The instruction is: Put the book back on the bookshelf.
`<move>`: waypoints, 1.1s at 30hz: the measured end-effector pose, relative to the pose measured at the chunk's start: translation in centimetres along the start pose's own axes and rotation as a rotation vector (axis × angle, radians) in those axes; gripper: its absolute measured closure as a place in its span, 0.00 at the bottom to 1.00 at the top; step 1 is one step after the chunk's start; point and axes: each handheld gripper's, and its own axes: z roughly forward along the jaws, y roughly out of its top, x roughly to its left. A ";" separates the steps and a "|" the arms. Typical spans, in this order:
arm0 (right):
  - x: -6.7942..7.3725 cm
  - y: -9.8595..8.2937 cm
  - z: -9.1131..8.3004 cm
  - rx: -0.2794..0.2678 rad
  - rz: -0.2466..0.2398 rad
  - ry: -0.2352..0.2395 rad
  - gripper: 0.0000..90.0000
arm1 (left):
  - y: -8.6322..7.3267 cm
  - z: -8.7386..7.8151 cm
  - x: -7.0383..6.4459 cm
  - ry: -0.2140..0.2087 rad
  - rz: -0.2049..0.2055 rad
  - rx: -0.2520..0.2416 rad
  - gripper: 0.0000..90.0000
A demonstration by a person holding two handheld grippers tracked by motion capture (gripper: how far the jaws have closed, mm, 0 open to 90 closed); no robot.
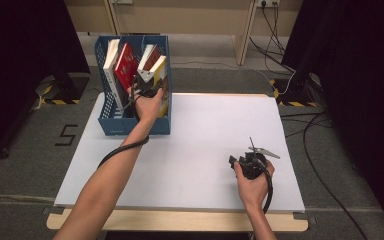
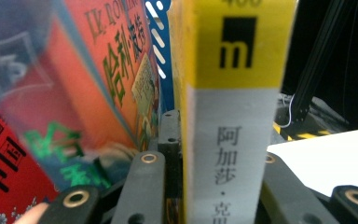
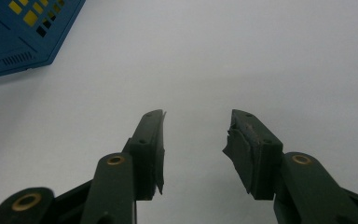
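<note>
The left tool (image 2: 214,177) is clamped on the spine of a yellow-and-grey paperback book (image 2: 233,116), which stands upright in the blue perforated plastic file box (image 1: 111,125). A glossy red-orange book (image 2: 102,70) leans just beside its jaws. The left forearm stretches forward. The right tool (image 3: 195,154), jaws parted and holding nothing, hovers over the smooth white counter (image 3: 261,56).

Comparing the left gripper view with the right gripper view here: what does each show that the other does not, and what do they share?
Left gripper view: the left gripper with its fingers on either side of the yellow-and-grey book by its spine, next to a red-orange book; a dark floor area lies beyond.

Right gripper view: the right gripper, open and holding nothing, over bare tabletop.

Both: the blue file rack and the white table.
</note>
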 end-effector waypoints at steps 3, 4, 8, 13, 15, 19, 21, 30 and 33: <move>0.0 0.0 0.1 0.005 0.001 0.001 0.62 | 0.0 -0.2 0.0 -0.001 0.010 0.009 0.82; 0.0 -0.1 0.1 0.005 -0.003 0.002 0.62 | 0.0 -0.3 0.0 0.000 0.012 0.014 0.82; 0.1 -0.1 0.0 0.002 -0.001 -0.001 0.62 | -0.1 -0.8 0.2 -0.006 0.025 0.041 0.82; 0.1 -0.1 0.1 0.002 -0.009 0.001 0.62 | -0.2 -1.8 0.3 -0.023 0.055 0.088 0.81; 0.3 -0.1 0.0 0.008 -0.007 0.003 0.62 | -0.4 -2.1 0.4 -0.032 0.055 0.096 0.81; 0.4 -0.1 0.0 0.003 -0.010 -0.001 0.62 | -0.9 -2.7 0.6 -0.038 0.061 0.101 0.81; 0.4 -0.2 0.1 0.002 -0.014 -0.001 0.62 | -1.0 -2.9 0.8 -0.039 0.059 0.099 0.80; 0.4 -0.2 0.0 0.002 -0.010 0.001 0.62 | -0.5 -3.7 0.6 -0.061 0.034 0.068 0.77; 0.5 -0.2 0.0 0.005 -0.011 0.003 0.62 | -0.1 -3.7 0.7 -0.064 0.021 0.082 0.77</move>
